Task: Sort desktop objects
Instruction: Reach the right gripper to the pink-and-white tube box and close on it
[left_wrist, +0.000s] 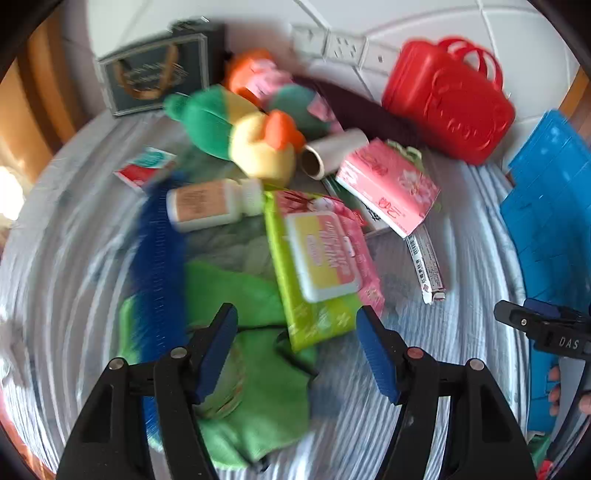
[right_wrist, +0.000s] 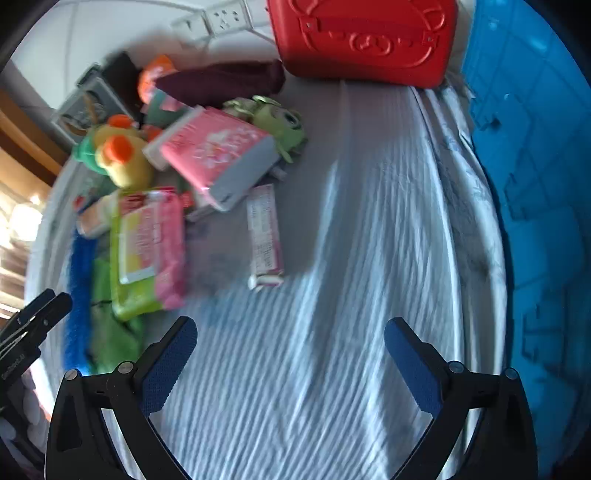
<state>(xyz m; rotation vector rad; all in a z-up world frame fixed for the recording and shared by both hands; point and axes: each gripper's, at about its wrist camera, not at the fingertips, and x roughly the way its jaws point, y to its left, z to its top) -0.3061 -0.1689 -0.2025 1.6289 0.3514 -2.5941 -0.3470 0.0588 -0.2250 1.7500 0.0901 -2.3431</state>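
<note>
Left wrist view: you are holding the left claw low over the striped cloth, its two blue-padded fingers spread wide and gripping nothing. The lower end of the wet-wipes pack is lying in the gap between the fingertips, on top of the green towel. At 9 o'clock from the pack, the blue brush is running lengthwise, and a small white bottle is lying on its side at 11 o'clock. At 12 o'clock the yellow plush duck is resting against a cardboard roll. At 2 o'clock a pink tissue box is sitting tilted, with a slim white tube box at 3 o'clock. The red case is standing at the far 1 o'clock edge; the blue bin is occupying the 3 o'clock margin. The right claw's body is showing at 4 o'clock, marked "DAS". Printing on the packs and boxes is too blurred to read.

Right wrist view: you are holding the right claw over bare striped cloth, fingers spread wide and gripping nothing. The clutter is lying at 10 to 11 o'clock, the red case at 12 o'clock, the blue bin at 3 o'clock.
</note>
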